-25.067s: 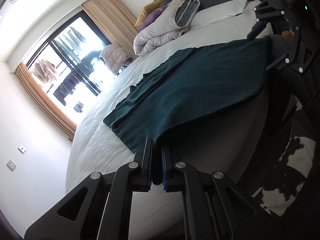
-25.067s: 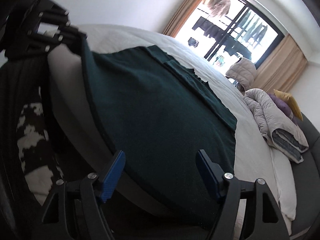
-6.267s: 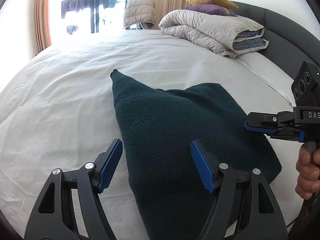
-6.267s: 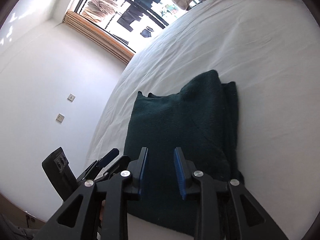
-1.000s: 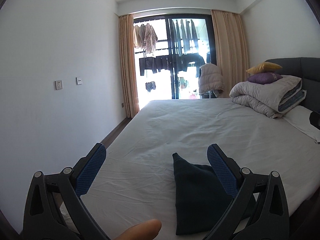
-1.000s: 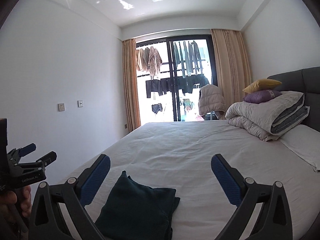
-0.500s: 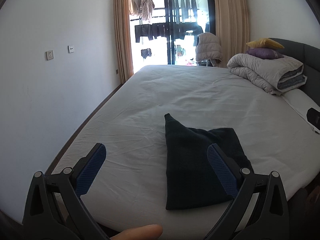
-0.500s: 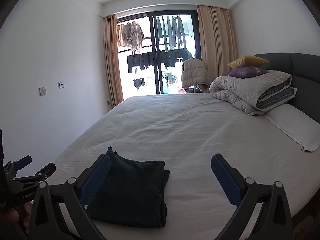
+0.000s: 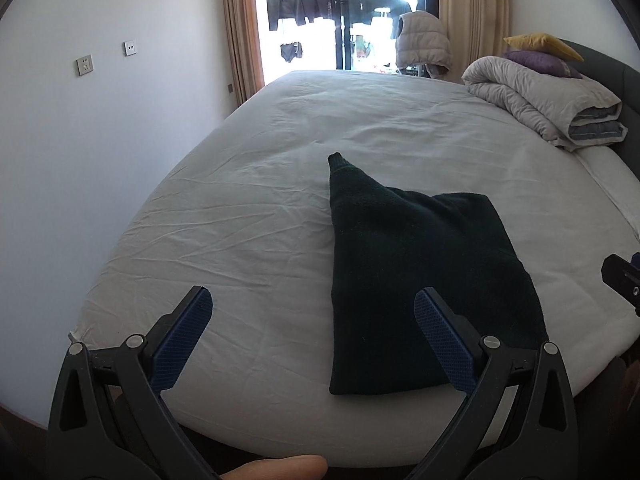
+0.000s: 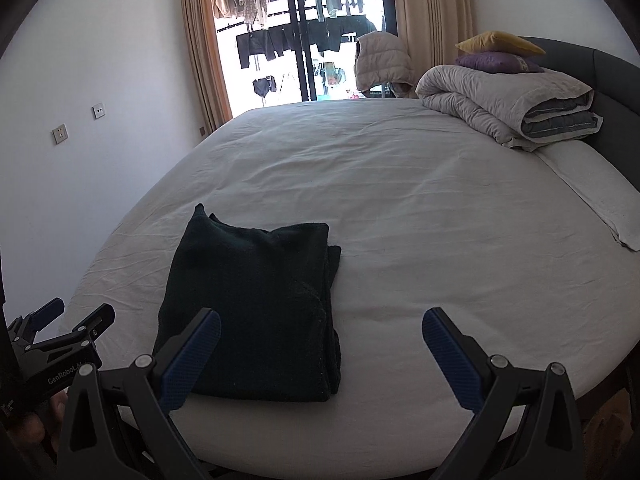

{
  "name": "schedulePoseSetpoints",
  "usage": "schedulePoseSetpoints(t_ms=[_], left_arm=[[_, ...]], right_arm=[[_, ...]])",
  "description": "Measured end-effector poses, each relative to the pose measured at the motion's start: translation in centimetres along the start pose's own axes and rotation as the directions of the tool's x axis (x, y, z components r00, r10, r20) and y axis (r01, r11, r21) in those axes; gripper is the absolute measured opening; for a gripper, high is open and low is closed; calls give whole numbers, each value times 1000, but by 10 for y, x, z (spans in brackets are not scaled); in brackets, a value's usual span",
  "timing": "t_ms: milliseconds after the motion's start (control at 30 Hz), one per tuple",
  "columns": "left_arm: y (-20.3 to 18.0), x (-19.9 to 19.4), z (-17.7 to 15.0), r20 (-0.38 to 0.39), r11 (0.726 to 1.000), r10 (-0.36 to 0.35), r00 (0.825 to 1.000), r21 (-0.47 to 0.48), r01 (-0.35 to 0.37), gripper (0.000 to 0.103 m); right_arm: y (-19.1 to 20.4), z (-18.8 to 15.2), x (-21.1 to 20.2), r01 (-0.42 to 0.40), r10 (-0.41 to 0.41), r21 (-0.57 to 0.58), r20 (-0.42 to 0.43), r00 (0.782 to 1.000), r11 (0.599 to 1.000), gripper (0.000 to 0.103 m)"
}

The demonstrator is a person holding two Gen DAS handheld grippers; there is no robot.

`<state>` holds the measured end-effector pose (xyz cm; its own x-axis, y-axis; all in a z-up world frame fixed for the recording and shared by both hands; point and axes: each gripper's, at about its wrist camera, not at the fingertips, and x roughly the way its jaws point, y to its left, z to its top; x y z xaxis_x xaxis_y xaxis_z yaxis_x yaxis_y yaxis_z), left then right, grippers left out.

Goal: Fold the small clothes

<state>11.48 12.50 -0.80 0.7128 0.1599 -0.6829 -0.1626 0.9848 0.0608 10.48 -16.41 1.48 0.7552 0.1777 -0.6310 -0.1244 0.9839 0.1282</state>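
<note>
In the right wrist view, the left gripper (image 10: 68,320) sits at 8 o'clock, beside the bed (image 10: 400,208), its jaws spread and holding nothing. Just right of it, the folded dark green garment (image 10: 252,300) lies flat on the white sheet near the bed's front edge, one pointed corner sticking out toward 11 o'clock. The right gripper (image 10: 320,344) hangs at 6 o'clock with its jaws wide and empty. A rolled grey duvet (image 10: 508,104) lies at 2 o'clock, against the headboard.
</note>
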Motion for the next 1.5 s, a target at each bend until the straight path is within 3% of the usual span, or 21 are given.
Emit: schedulePoseSetpoints(t_ms=[567,1500], left_arm=[[-5,12,-3,-43,1000,-23,999,-3,23,103],[-5,20,-4,-58,999,-31,998,-14,30,103]], right_arm=[[9,-4,19,-9,8,-34,-51,999,999,103],[8,-5,22,-13,11,-40,-61,998,999,103]])
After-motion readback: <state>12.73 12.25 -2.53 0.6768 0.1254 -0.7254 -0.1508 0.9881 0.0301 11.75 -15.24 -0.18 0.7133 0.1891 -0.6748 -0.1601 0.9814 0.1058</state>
